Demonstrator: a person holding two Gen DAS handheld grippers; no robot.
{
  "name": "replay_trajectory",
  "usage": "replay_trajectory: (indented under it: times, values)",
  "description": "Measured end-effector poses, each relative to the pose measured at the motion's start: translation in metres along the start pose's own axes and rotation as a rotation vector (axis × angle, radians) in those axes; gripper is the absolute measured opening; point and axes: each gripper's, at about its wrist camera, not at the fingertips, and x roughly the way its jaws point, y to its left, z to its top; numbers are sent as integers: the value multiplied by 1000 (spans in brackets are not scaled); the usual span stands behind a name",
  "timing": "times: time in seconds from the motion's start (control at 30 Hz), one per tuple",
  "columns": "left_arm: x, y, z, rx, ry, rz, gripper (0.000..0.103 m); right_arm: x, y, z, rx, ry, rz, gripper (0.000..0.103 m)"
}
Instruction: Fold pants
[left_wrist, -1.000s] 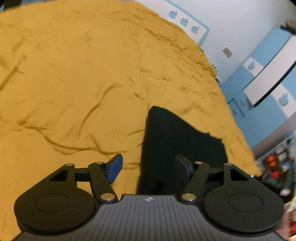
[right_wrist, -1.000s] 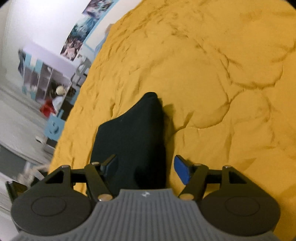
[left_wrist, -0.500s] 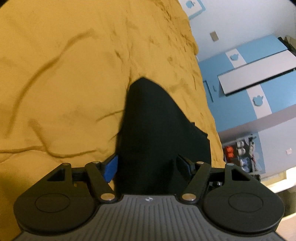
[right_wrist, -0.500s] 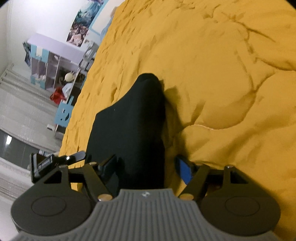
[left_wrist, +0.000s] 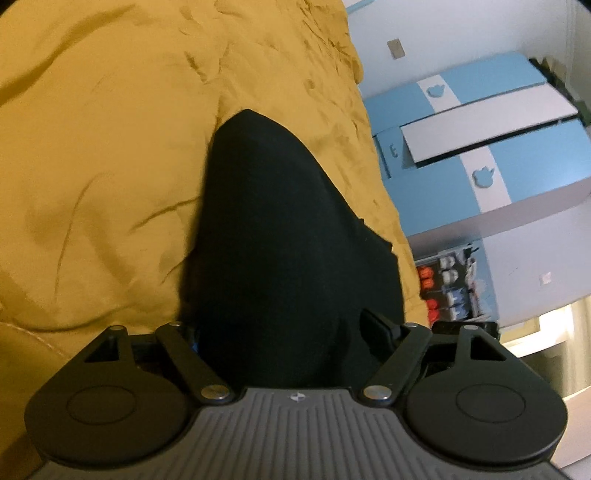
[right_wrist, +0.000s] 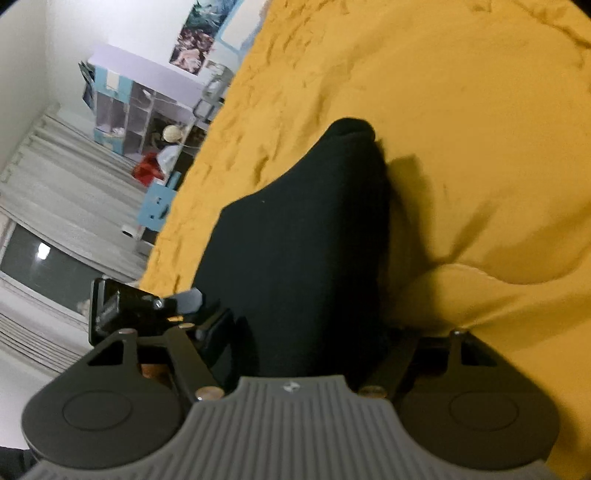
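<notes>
The black pants (left_wrist: 280, 236) lie folded on a mustard-yellow bedspread (left_wrist: 103, 147). In the left wrist view the near end of the pants fills the space between the wide-open fingers of my left gripper (left_wrist: 284, 332). In the right wrist view the pants (right_wrist: 303, 236) likewise run back between the open fingers of my right gripper (right_wrist: 306, 332). The cloth hides most of the finger pads. The left gripper's body (right_wrist: 125, 310) shows at the right view's left edge.
The bedspread (right_wrist: 461, 129) is rumpled with folds. Beyond the bed's edge stand blue and white cabinets (left_wrist: 480, 147), a shelf with small items (left_wrist: 450, 284), a cubby shelf (right_wrist: 144, 107) and curtains (right_wrist: 48, 184).
Both grippers have moved forward and lower onto the pants' near end, so the cloth now sits between the open fingers. Both views have tilted towards the bed's edge.
</notes>
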Motion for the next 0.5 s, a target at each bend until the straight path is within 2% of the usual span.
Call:
replay_trajectory:
  times: [0.03,0.07,0.1,0.13,0.23,0.33,0.5]
  values:
    - [-3,0,-2,1,-1,5,88,2,1,0,1,5,1,41]
    - [-4,-1,-2,-5,-6,11,83,2,1,-1,9,8,12,36]
    - [-5,-2,-2,-16,-14,25,71,-2,3,0,16,8,28,29]
    - [-7,-2,-2,-35,-19,39,55,-4,5,0,17,5,40,26]
    - [-18,1,-4,-93,-32,10,39,-9,12,1,7,-6,52,23]
    - [-33,-19,-11,-43,-55,-8,34,-18,21,-1,10,-18,75,22]
    - [-62,-57,-33,-15,-85,-62,33,-56,47,-10,7,-54,116,22]
